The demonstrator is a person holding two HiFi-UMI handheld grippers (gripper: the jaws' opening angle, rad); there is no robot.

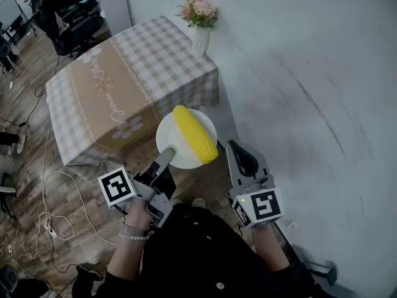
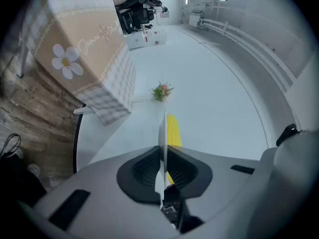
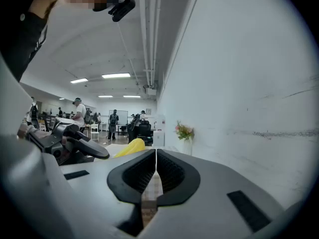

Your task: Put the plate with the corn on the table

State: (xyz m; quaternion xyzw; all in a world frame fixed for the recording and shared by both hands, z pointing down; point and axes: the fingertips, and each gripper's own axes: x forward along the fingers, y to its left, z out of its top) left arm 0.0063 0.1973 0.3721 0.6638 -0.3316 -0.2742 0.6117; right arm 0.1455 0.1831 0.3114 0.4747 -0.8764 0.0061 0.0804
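Observation:
A white plate [image 1: 175,143] carries a yellow corn cob [image 1: 195,134] and hangs in the air off the near right corner of the table [image 1: 105,85], which wears a checked cloth. My left gripper [image 1: 166,157] is shut on the plate's near rim. The left gripper view has the plate [image 2: 162,133] edge-on between the jaws of the left gripper [image 2: 163,158], with the corn [image 2: 173,131] behind it. To the plate's right, my right gripper [image 1: 234,149] is shut and empty. Its own view shows the right gripper [image 3: 156,156] with jaws pressed together and the corn [image 3: 130,146] to the left.
A white vase of pink flowers [image 1: 200,18] stands at the table's far right corner by the white wall [image 1: 310,73]. Cables [image 1: 49,185] trail over the wooden floor left of the table. Office chairs [image 1: 77,17] and people stand farther back.

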